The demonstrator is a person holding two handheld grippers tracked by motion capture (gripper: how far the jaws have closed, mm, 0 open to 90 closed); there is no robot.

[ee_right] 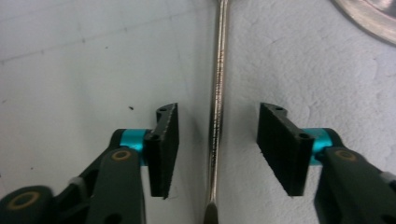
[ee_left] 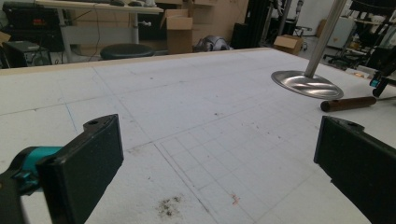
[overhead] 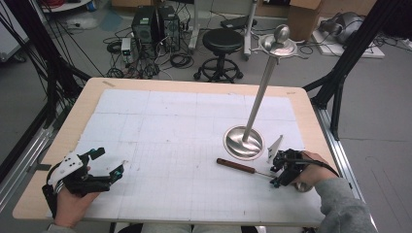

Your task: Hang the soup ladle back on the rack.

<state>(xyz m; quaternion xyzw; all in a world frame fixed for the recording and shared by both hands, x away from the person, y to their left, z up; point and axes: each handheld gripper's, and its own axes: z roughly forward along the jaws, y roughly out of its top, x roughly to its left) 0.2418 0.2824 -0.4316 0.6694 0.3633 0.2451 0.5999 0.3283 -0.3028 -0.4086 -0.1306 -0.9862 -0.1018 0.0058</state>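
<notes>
A tool with a brown wooden handle and a thin metal shaft lies on the white gridded mat, right of centre. My right gripper is open and held low over the mat. Its jaws stand one on each side of the shaft without touching it, as the right gripper view shows. My left gripper rests open near the front left corner with nothing between its jaws. From the left gripper view the handle lies far off to the right.
A tall metal stand with a round shiny base and a slanting pole is just behind the tool; the base is close to my right gripper. Beyond the wooden table are a black stool and computer towers.
</notes>
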